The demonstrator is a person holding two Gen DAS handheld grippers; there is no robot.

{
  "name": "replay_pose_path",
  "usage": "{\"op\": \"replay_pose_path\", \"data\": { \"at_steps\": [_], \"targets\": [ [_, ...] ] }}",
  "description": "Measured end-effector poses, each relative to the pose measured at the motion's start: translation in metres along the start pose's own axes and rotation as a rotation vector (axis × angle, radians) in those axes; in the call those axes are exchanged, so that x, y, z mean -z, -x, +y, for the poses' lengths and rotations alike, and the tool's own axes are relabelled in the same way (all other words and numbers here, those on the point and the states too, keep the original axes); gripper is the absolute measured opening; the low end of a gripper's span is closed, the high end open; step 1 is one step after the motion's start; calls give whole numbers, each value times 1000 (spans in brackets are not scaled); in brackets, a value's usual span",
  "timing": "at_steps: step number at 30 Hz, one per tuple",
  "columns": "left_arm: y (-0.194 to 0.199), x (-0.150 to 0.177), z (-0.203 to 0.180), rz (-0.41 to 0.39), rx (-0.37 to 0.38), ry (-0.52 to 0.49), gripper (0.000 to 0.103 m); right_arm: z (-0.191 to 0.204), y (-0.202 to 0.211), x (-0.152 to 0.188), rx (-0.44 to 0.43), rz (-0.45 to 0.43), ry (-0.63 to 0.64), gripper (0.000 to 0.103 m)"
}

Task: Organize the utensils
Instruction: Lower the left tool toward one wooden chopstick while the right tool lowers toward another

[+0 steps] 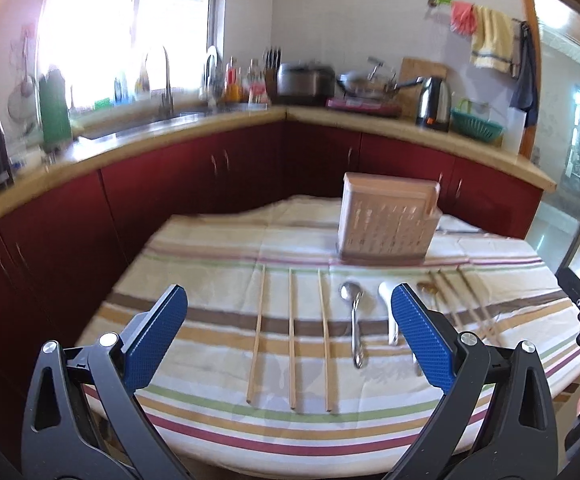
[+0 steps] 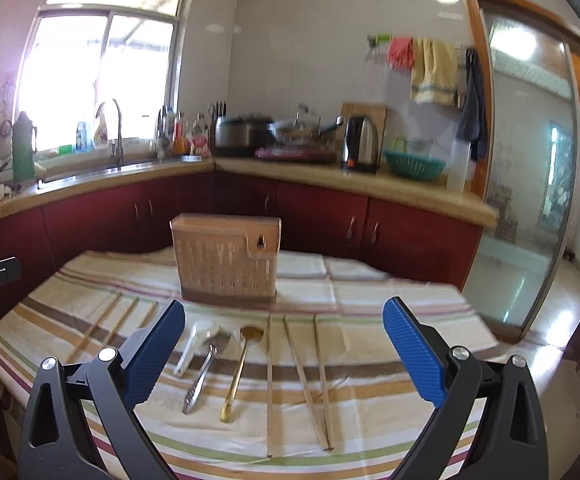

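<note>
Chopsticks [image 1: 291, 336] are lying lengthwise ahead of my left tool [image 1: 290, 344], between its wide-open, empty fingers; I'm hovering the right tool [image 2: 285, 356], equally open, facing the holder [image 2: 225, 264].

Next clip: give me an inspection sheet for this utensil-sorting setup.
Surface: striped tablecloth covering the table.
Job's things: beige slotted plastic utensil holder upright at the back; three wooden chopsticks on the left, three more on the right; steel spoon, white spoon, gold spoon between.
Clutter: nothing seen.
Grippers: left gripper and right gripper open, empty.
Cables: nothing seen.
Surroundings: kitchen counter, red cabinets, kettle.
</note>
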State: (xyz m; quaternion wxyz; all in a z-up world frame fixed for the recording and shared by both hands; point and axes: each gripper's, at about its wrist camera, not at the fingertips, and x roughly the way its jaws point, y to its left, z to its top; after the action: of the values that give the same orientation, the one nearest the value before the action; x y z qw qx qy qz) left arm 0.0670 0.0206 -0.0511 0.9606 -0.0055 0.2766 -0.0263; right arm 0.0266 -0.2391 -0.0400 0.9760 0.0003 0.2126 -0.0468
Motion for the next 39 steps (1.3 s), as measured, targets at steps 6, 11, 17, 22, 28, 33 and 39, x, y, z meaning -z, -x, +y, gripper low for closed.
{"op": "replay_pose_path", "data": {
  "at_steps": [6, 11, 17, 22, 28, 33, 39],
  "targets": [
    [-46, 40, 19, 77, -68, -10, 99, -10, -32, 40, 9, 63, -12, 97],
    [-68, 75, 37, 125, -83, 22, 91, -22, -41, 75, 37, 78, -12, 96],
    [-88, 98, 43, 153, -81, 31, 76, -37, -43, 96, 40, 63, -28, 79],
    [-97, 110, 39, 177, -84, 3, 70, -46, -51, 104, 16, 88, -62, 69],
    [-109, 122, 44, 207, -91, 6, 59, -52, -58, 115, 15, 108, -84, 63],
    [-111, 126, 46, 191, -87, 14, 55, -59, -63, 123, 34, 129, -94, 56],
    [-111, 128, 45, 176, -68, 16, 44, -62, -69, 132, 19, 162, -94, 48]
  ]
}}
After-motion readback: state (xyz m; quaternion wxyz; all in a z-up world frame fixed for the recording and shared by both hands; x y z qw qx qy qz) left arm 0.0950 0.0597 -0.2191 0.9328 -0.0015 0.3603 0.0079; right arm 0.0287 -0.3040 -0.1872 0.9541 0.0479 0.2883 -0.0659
